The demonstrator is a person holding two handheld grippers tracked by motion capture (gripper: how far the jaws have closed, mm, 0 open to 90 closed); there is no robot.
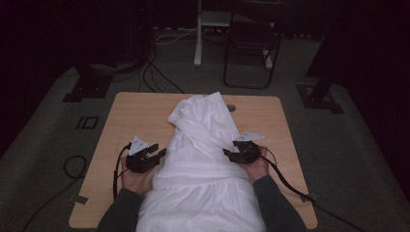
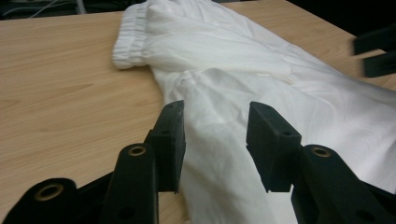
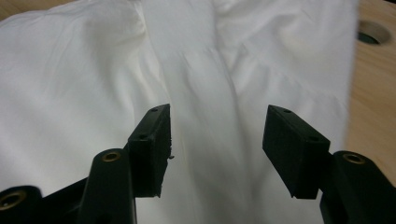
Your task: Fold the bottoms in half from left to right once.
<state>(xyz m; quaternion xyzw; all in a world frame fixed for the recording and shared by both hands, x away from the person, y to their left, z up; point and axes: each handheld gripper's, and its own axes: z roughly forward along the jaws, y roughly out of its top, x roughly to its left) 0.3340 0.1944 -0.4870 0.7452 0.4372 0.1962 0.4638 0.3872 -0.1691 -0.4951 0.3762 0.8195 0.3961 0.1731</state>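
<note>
The white garment (image 1: 200,164) is the largest thing here: it runs down the middle of the tabletop (image 1: 140,116) from the far edge to the near edge, where it spills over toward the person. Its far part is folded back on itself, with a gathered elastic hem (image 2: 125,42) lying at the far left of the fold.

The left claw (image 1: 155,153) sits at the garment's left edge and the right claw (image 1: 231,153) at its right edge, level with each other. Both stand wide, pads clear of the cloth, nothing gripped; white fabric lies below and beyond each gap.

The work looks like folding. To do the next fold well, each claw should probably take a single layer at the side edge, both at a matching spot, and lift together so the cloth stays even and the far fold is not dragged askew.

The tabletop is pale wood with rounded corners and a cable hole (image 1: 231,108) just beside the garment, far right. Around it, dark carpet (image 1: 43,145), a folding chair (image 1: 251,46) and loose cables (image 1: 154,77).
</note>
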